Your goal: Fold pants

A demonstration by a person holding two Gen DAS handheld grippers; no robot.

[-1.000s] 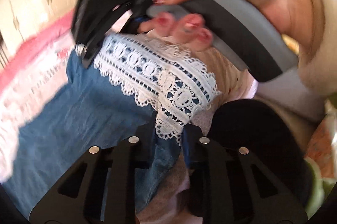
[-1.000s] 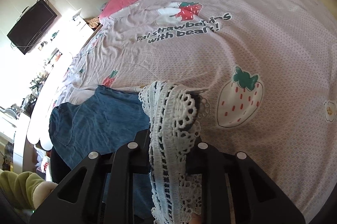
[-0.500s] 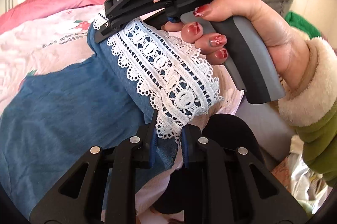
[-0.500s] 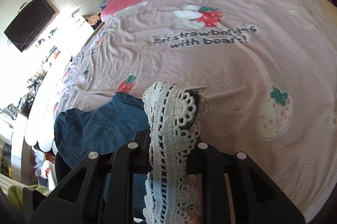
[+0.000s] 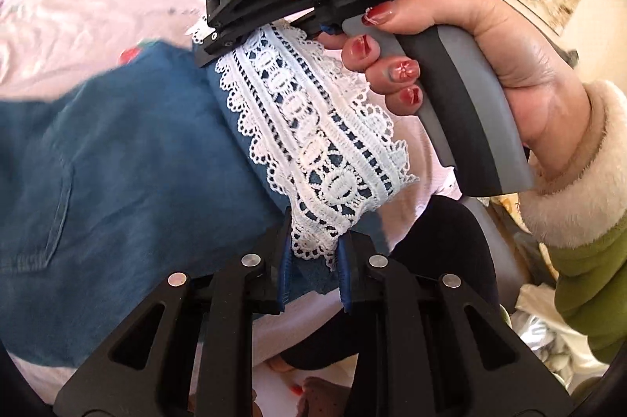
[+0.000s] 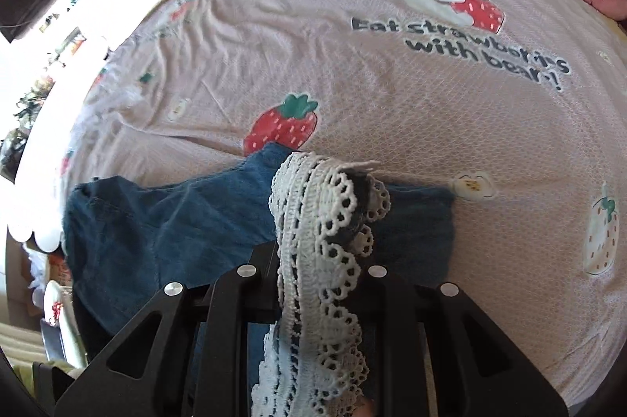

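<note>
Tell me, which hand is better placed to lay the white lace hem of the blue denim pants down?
Probably the right. The right gripper grips the white lace hem out over the blue denim pants and pink strawberry bedsheet; the left gripper holds it nearer the bed's edge.

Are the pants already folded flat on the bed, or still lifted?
Still lifted: both claws hold the lace hem above the bed; the pants trail down.
</note>
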